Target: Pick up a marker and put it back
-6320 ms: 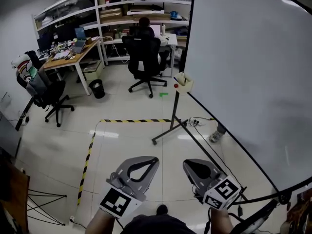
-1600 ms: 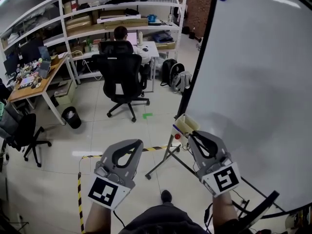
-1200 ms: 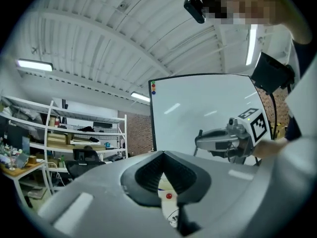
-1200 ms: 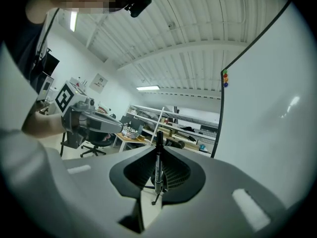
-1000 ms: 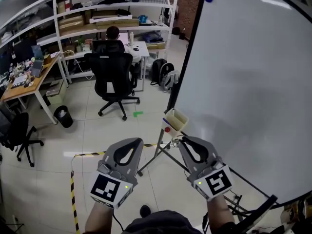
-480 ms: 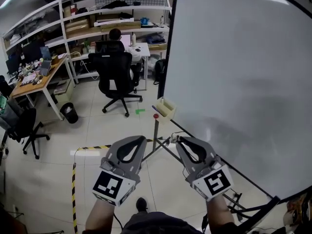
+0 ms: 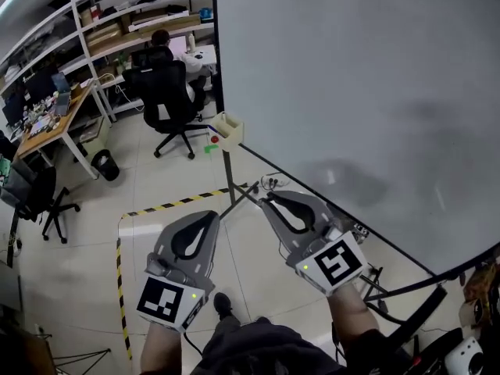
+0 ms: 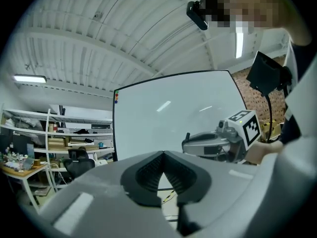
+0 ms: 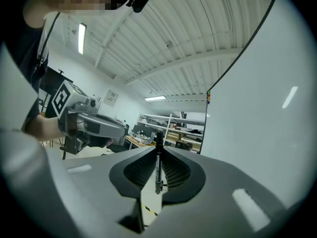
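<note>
R claw [image 9: 157, 148] clamps black marker [image 9: 158, 166]; L claw [image 8: 163, 153] jaws together.

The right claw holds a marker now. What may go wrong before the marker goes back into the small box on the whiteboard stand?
1. The marker seems pinched only near the tips of the right claw and sticks out past them, so it may twist or slip out.
2. The box is small and apart from the claw. With a poor aim, the marker may drop on the floor.
</note>
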`<move>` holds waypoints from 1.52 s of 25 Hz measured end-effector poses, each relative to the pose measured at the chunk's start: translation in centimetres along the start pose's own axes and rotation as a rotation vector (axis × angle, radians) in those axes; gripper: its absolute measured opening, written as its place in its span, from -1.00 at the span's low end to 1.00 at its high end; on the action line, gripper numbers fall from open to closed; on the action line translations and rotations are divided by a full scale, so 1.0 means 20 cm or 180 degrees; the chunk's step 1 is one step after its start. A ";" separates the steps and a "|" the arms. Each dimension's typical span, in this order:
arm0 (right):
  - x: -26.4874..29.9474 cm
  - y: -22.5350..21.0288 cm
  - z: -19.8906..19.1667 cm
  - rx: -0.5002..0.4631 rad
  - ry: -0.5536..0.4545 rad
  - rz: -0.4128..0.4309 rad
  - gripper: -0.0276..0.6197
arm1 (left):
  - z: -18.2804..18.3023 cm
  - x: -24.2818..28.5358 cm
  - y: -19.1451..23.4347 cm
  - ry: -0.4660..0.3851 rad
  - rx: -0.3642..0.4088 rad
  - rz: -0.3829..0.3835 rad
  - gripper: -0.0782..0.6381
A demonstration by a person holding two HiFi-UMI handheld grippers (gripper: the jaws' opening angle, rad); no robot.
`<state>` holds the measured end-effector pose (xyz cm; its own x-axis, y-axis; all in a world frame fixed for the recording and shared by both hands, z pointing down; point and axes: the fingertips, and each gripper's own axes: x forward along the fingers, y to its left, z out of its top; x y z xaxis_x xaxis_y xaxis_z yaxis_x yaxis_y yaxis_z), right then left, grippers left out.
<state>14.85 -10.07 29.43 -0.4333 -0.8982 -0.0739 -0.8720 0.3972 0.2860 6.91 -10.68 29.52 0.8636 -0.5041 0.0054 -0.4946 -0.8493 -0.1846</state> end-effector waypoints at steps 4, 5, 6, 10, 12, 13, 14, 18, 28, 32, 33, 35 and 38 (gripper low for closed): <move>-0.09 0.05 0.05 0.0049 -0.0098 0.0076 -0.79 | 0.03 -0.14 -0.07 0.0079 -0.0007 0.0133 -0.76; -0.11 0.07 0.06 0.0072 -0.0115 0.0097 -0.79 | 0.03 -0.17 -0.09 0.0097 -0.0011 0.0164 -0.76; -0.13 0.09 0.07 0.0094 -0.0132 0.0114 -0.79 | 0.03 -0.20 -0.11 0.0114 -0.0010 0.0188 -0.76; -0.19 0.20 0.11 0.0142 -0.0211 0.0217 -0.79 | 0.02 -0.33 -0.19 0.0181 -0.0012 0.0262 -0.76; -0.22 0.28 0.13 0.0163 -0.0234 0.0290 -0.79 | 0.00 -0.42 -0.22 0.0200 -0.0043 0.0311 -0.76; -0.24 0.33 0.14 0.0171 -0.0233 0.0321 -0.79 | 0.00 -0.47 -0.23 0.0193 -0.0065 0.0341 -0.76; -0.26 0.39 0.14 0.0175 -0.0215 0.0347 -0.79 | 0.01 -0.53 -0.25 0.0174 -0.0091 0.0373 -0.76; -0.36 0.62 0.16 0.0140 -0.0088 0.0410 -0.79 | -0.01 -0.77 -0.36 0.0161 -0.0147 0.0428 -0.76; -0.86 1.16 0.31 0.0041 0.0009 0.0562 -0.79 | 0.02 -1.31 -0.84 0.0121 -0.0239 0.0342 -0.76; -1.07 1.22 0.36 0.0043 0.0118 0.0497 -0.79 | 0.08 -1.40 -1.01 0.0073 -0.0291 0.0312 -0.76; -1.12 1.24 0.37 0.0023 0.0116 0.0491 -0.79 | 0.08 -1.42 -1.04 0.0066 -0.0301 0.0305 -0.76; -1.20 1.25 0.39 -0.0008 0.0116 0.0478 -0.79 | 0.10 -1.42 -1.11 0.0041 -0.0310 0.0286 -0.76; -1.32 1.24 0.41 -0.0094 0.0082 0.0489 -0.79 | 0.15 -1.39 -1.22 -0.0014 -0.0311 0.0247 -0.76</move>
<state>2.83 25.11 30.66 -0.5547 -0.8320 -0.0026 -0.7887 0.5248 0.3201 -4.70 24.59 31.02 0.8228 -0.5683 -0.0097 -0.5668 -0.8191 -0.0877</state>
